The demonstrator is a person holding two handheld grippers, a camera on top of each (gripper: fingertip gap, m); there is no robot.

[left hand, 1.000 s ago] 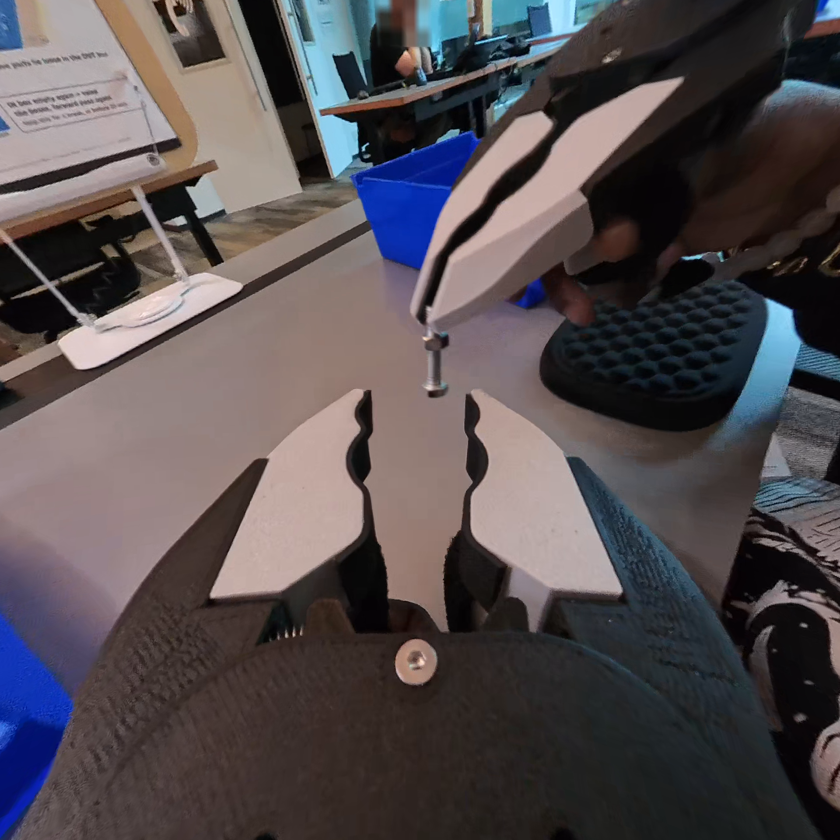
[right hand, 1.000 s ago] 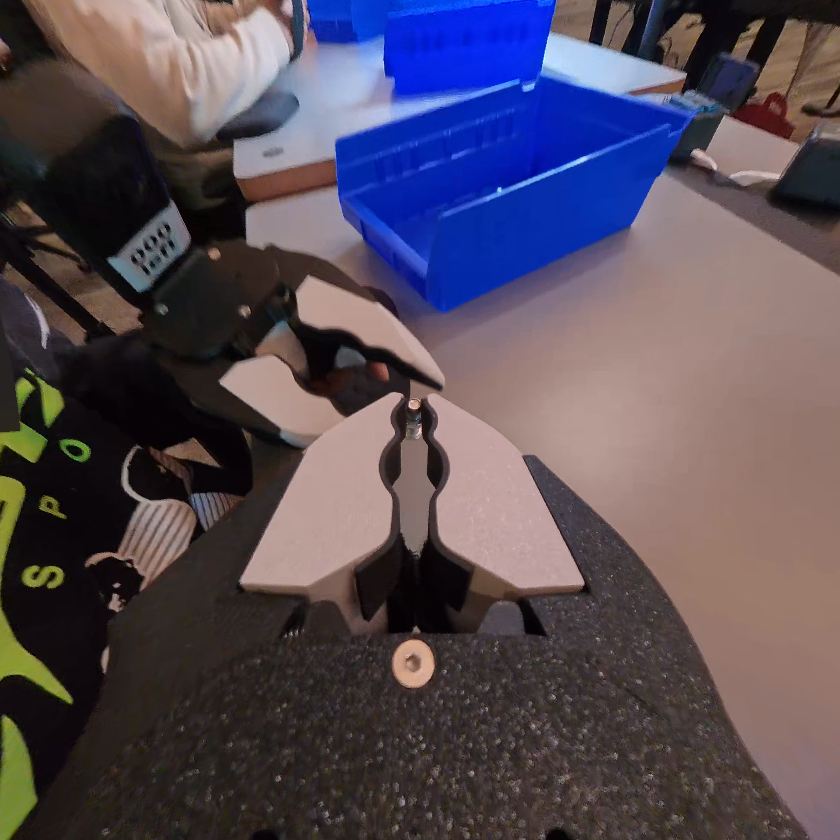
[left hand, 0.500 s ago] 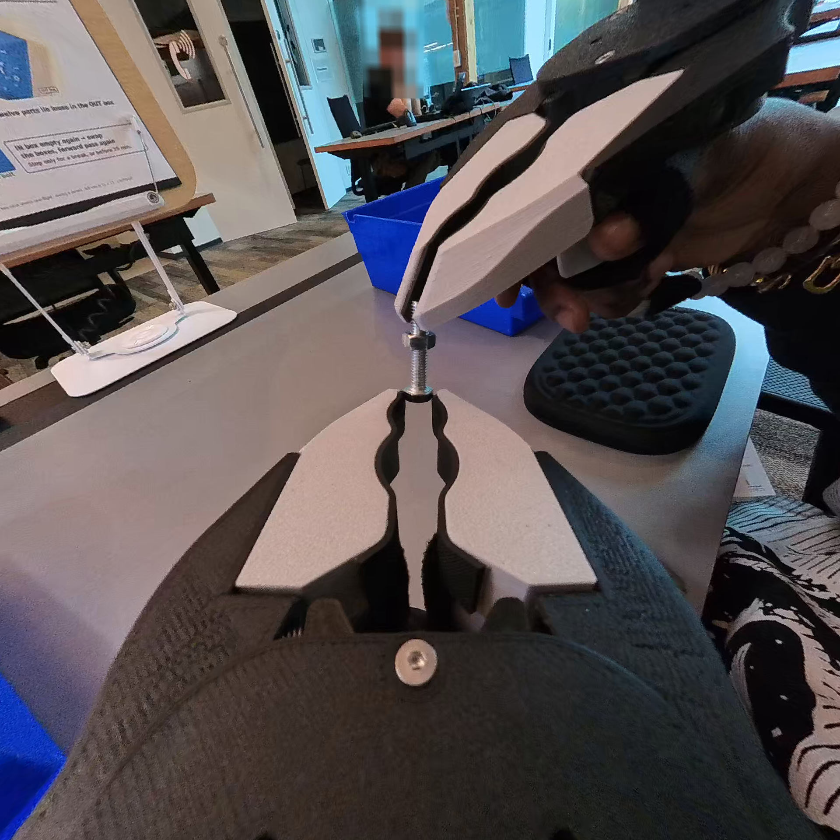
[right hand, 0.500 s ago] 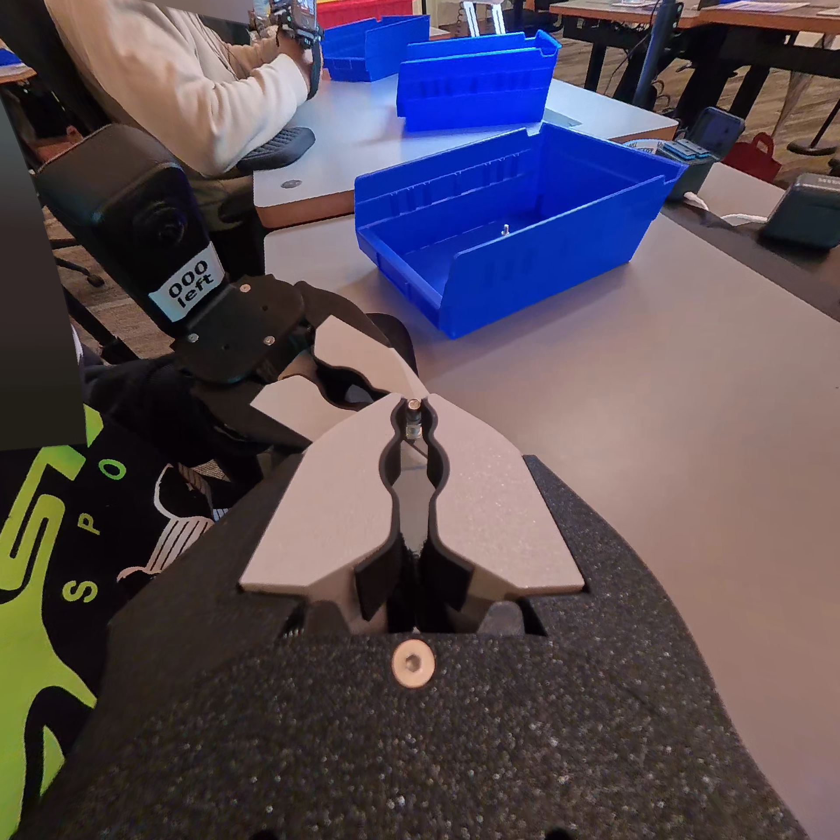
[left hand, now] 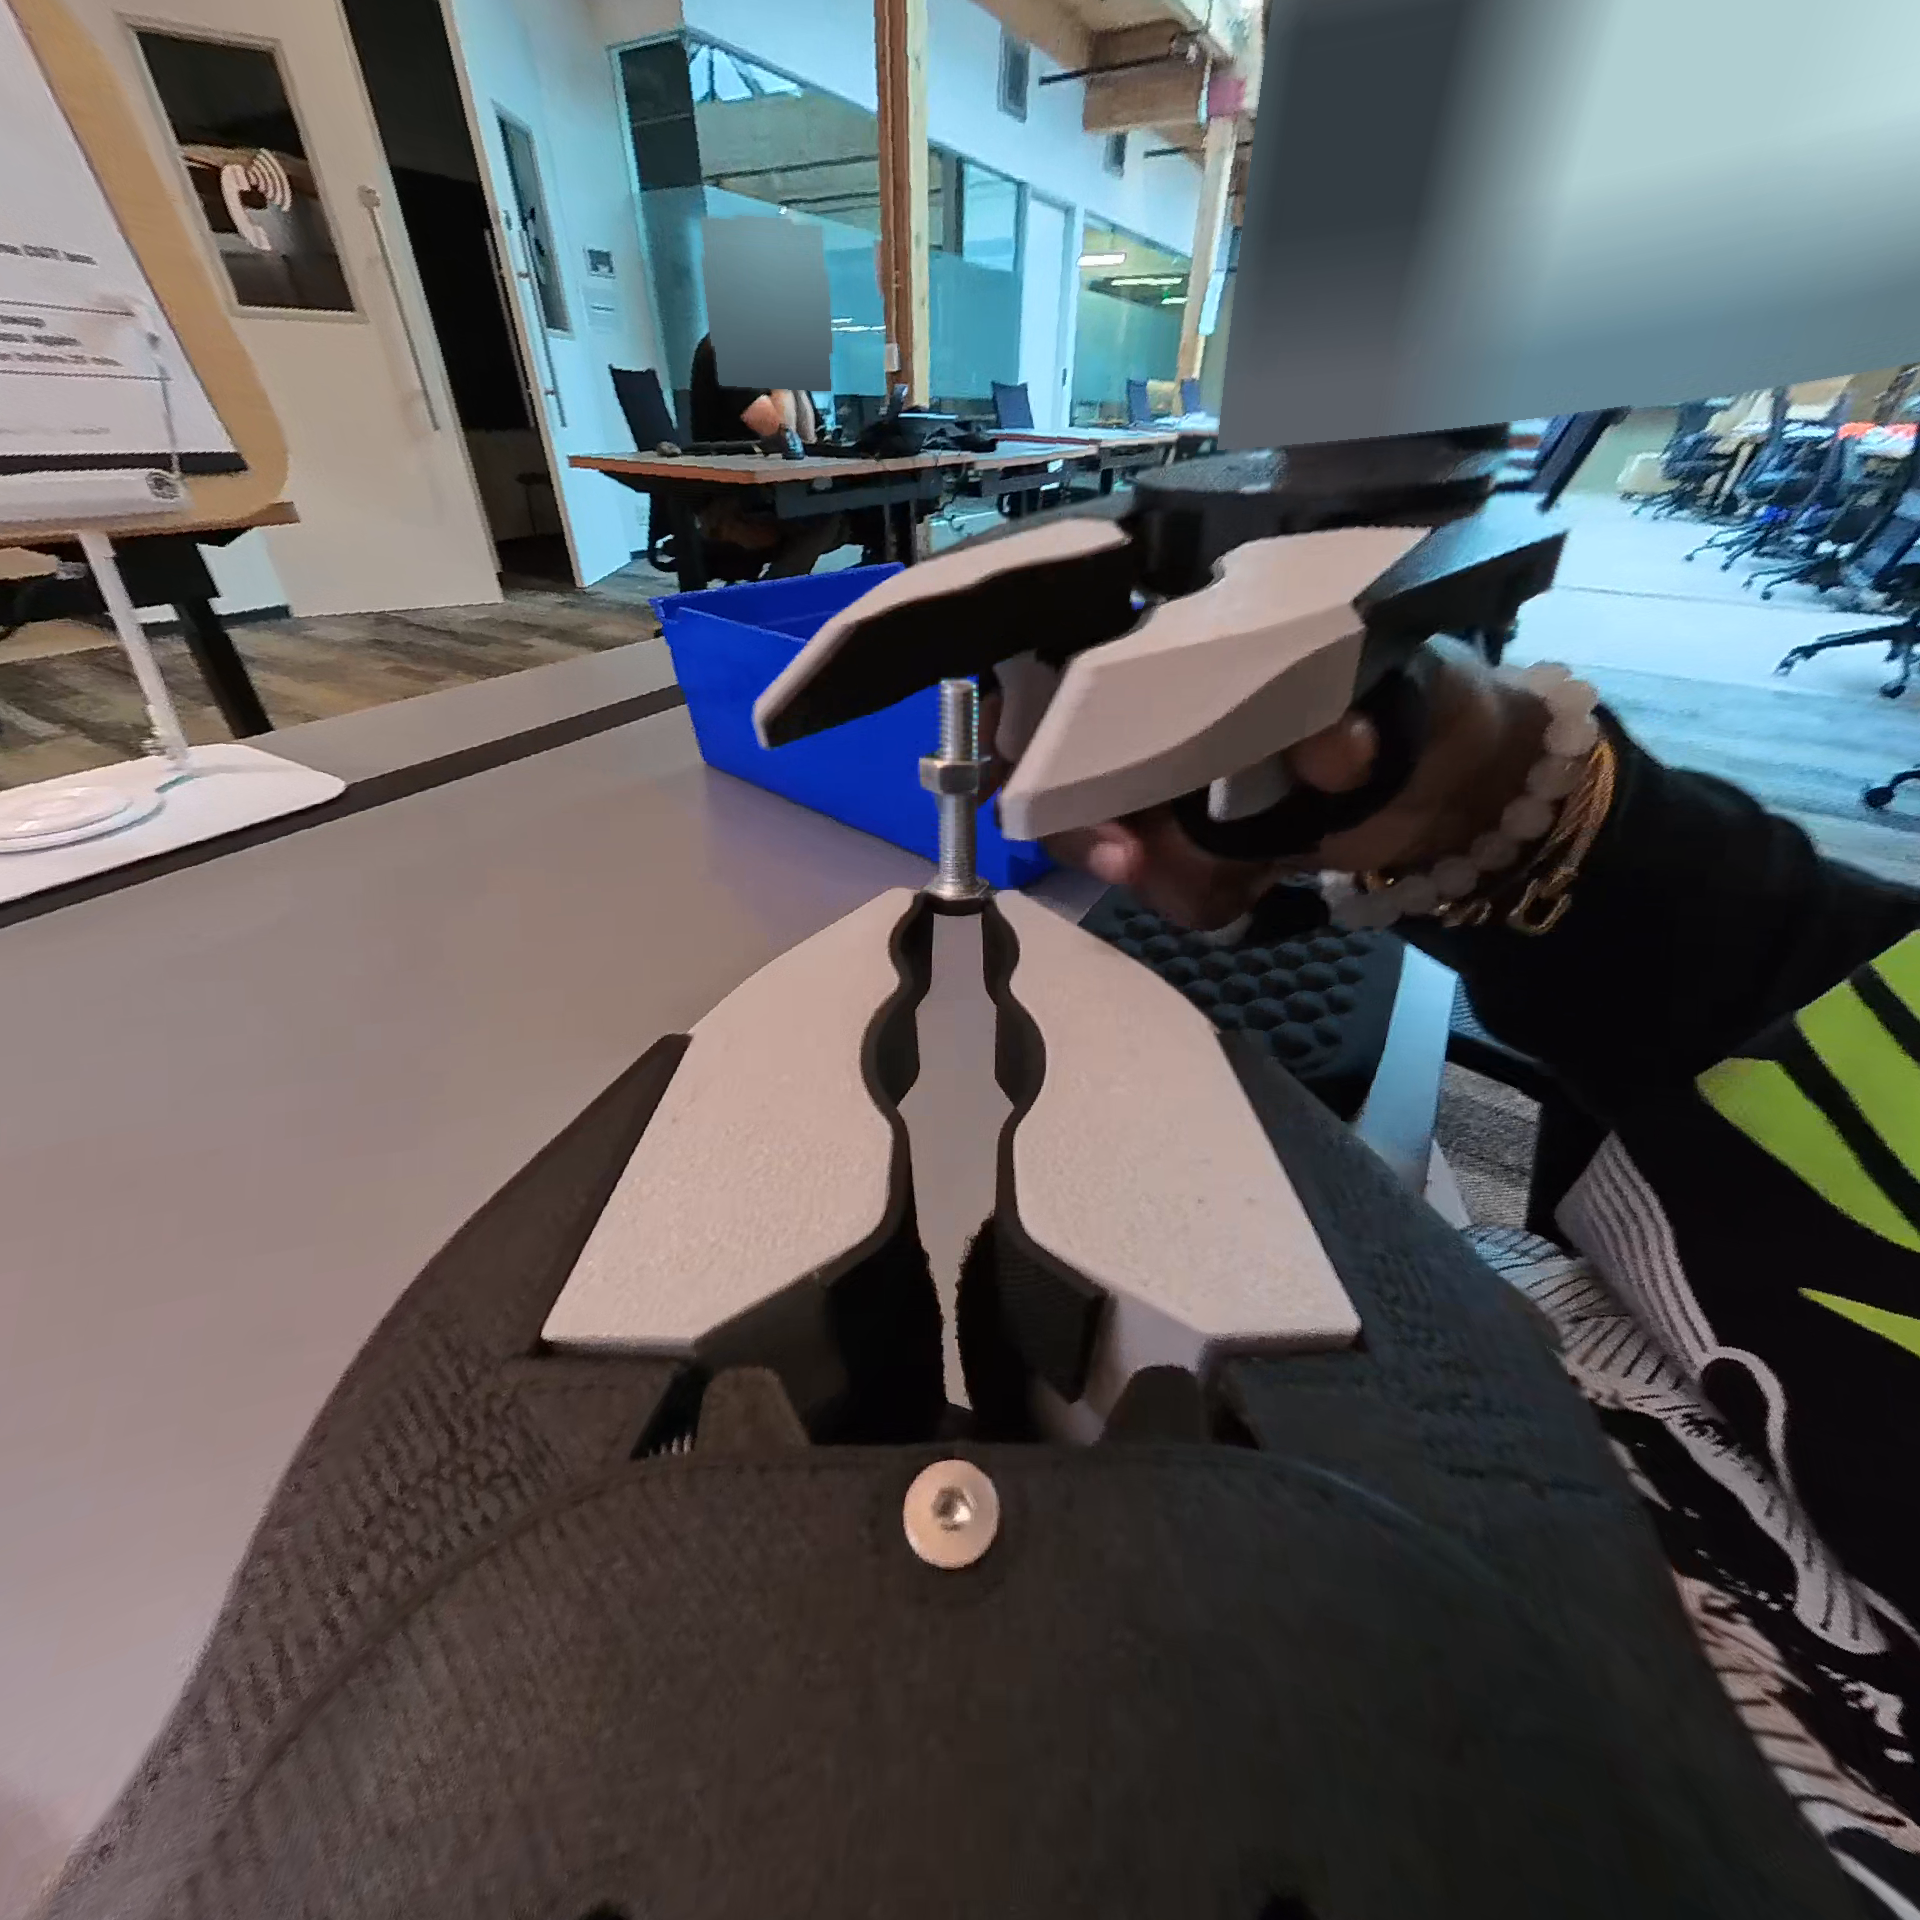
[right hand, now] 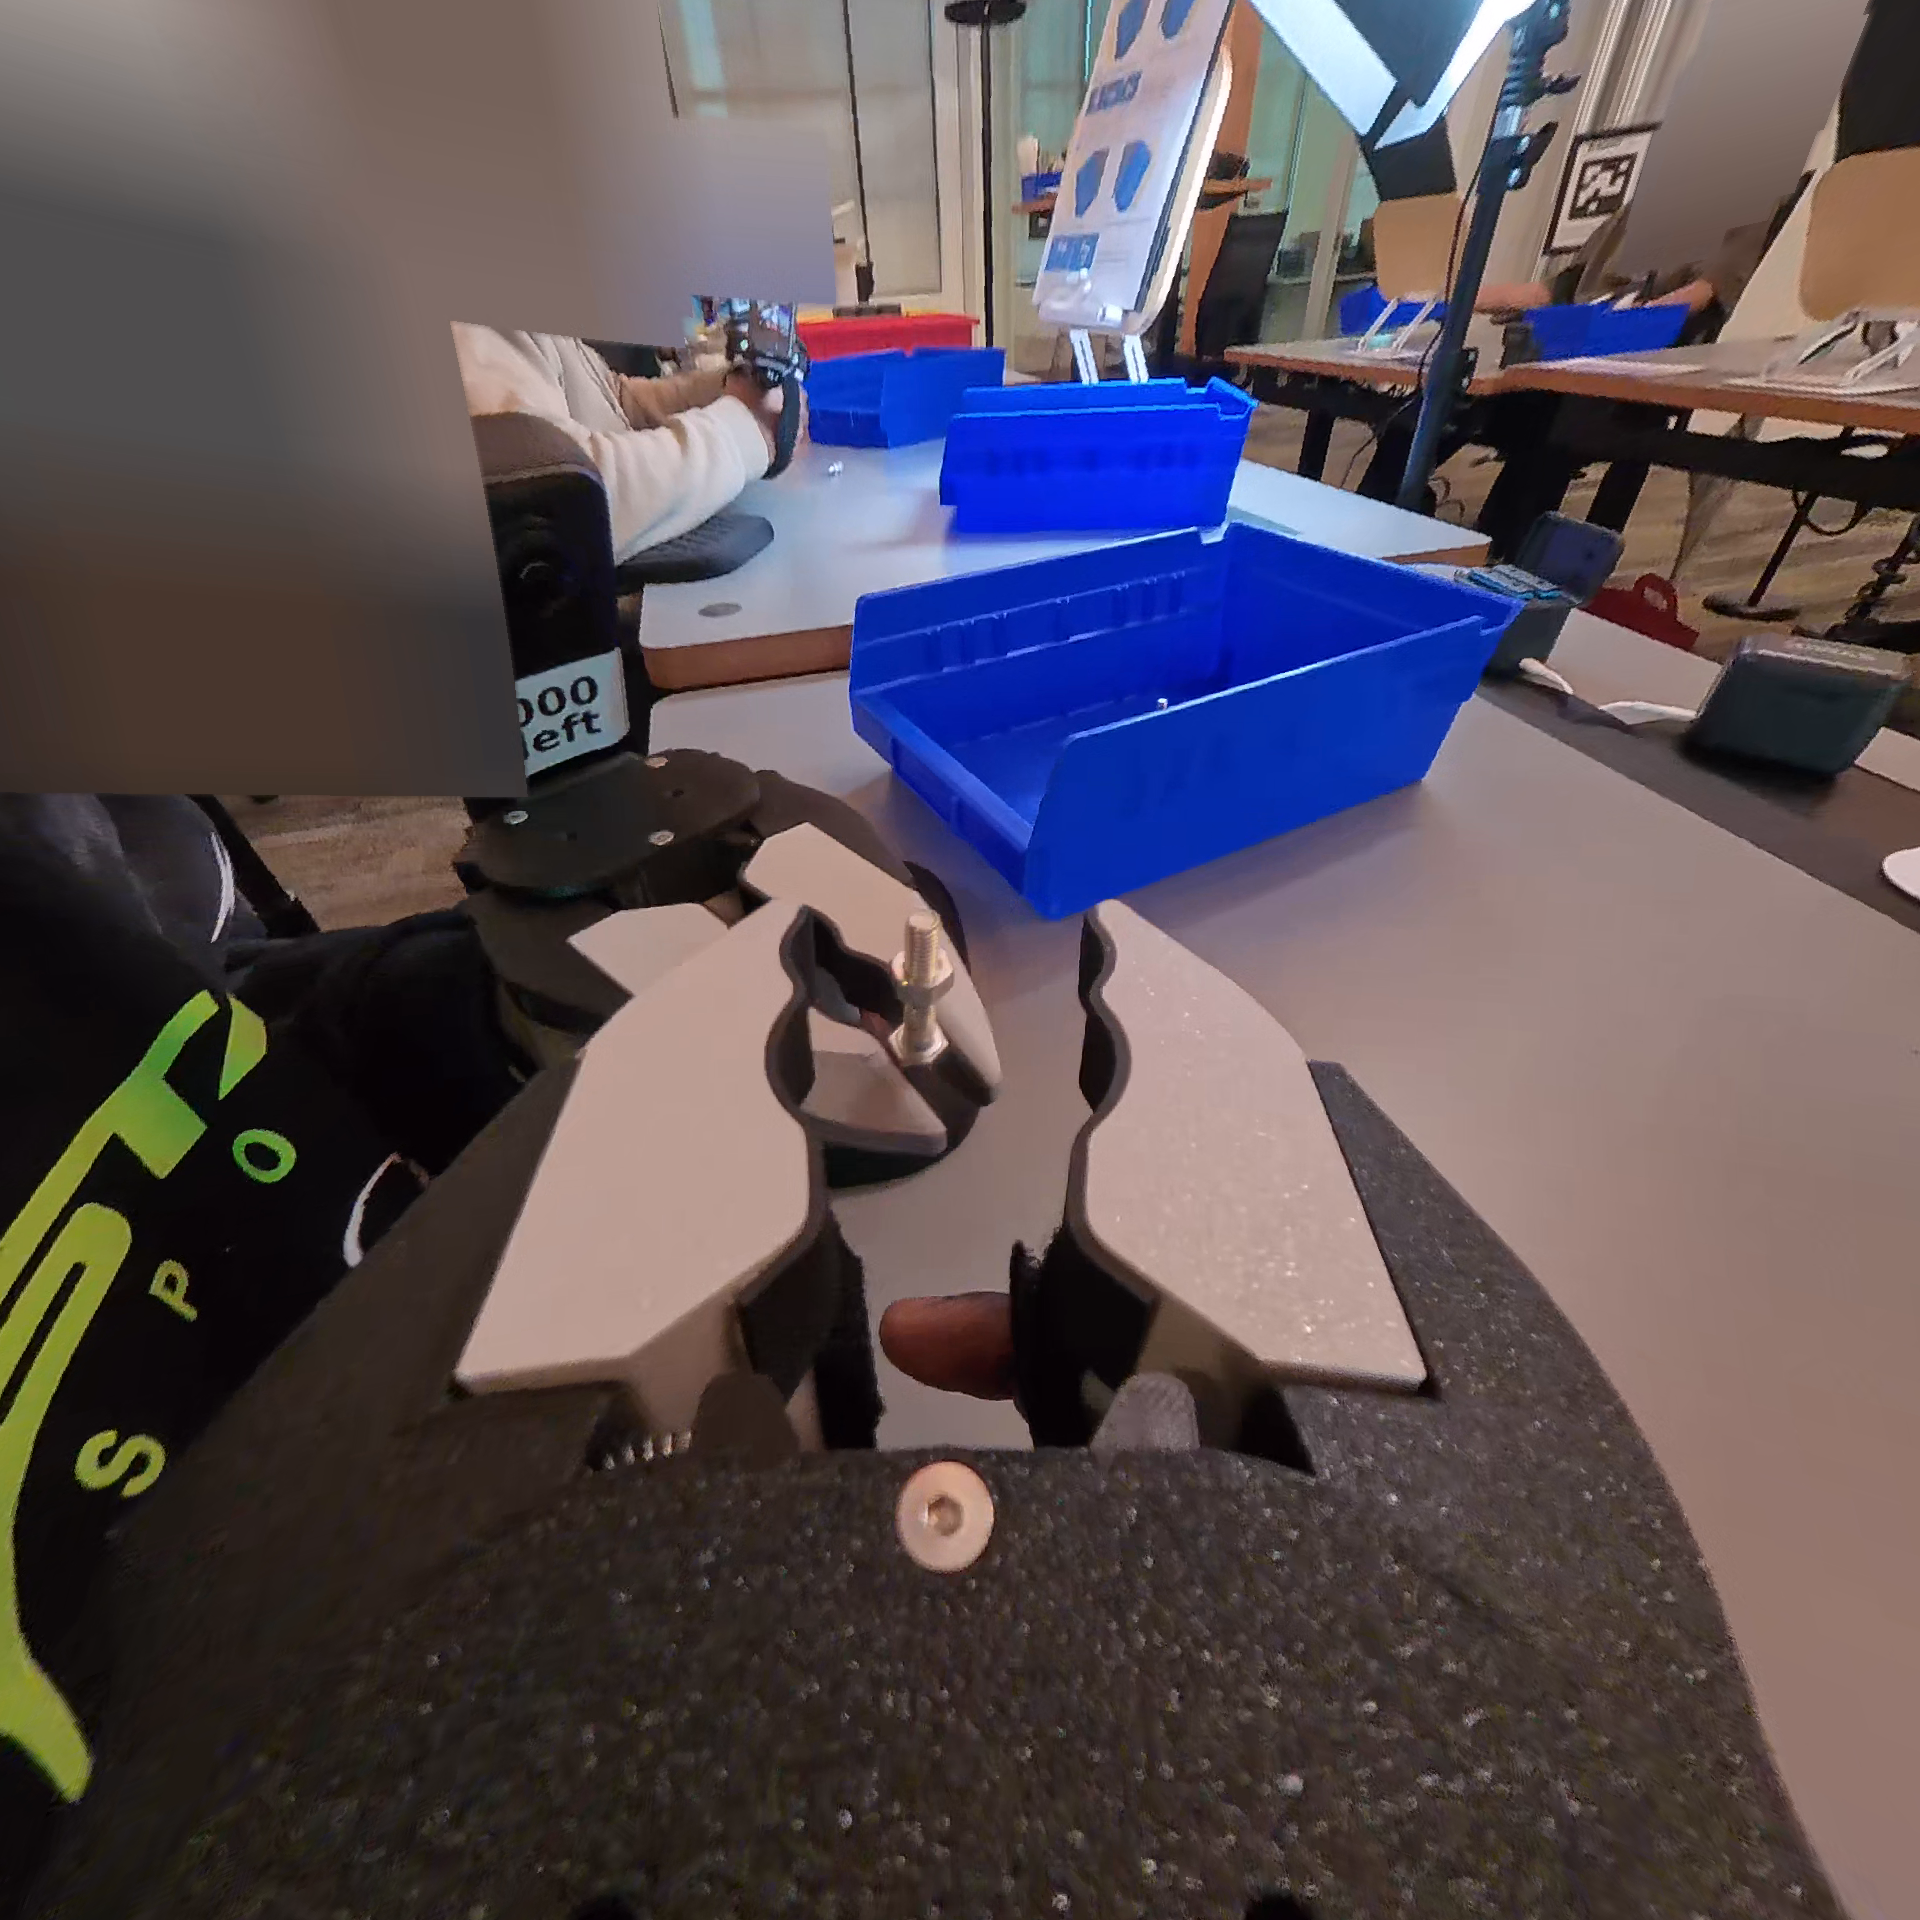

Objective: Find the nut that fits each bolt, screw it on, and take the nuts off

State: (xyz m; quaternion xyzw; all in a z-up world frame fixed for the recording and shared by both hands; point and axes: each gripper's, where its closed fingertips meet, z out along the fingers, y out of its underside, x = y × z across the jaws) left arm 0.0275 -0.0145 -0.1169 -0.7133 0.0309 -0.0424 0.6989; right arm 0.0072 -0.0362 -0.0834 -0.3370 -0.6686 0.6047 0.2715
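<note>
A silver bolt [left hand: 957, 821] stands upright with a hex nut [left hand: 956, 774] partway down its thread. My left gripper [left hand: 958, 902] is shut on the bolt's head and holds it above the grey table [left hand: 416, 987]. My right gripper [right hand: 948, 920] is open. Its fingers [left hand: 1174, 686] stand apart on either side of the bolt's threaded end without pressing on it. In the right wrist view the bolt [right hand: 920, 1003] and nut [right hand: 923, 977] stick up from the left gripper [right hand: 925, 1065], nearer my right gripper's left finger [right hand: 675, 1122].
A blue bin [right hand: 1195, 790] stands on the table beyond the grippers and also shows in the left wrist view [left hand: 790, 707]. A black honeycomb wrist pad [left hand: 1268, 987] lies at the right. A white sign stand [left hand: 104, 790] is at the far left. More blue bins [right hand: 1091, 457] sit on a neighbouring table.
My left gripper closed on the bolt's head while the right still gripped the threaded end. The right gripper has now opened and let go, so the bolt has passed to the left gripper.
</note>
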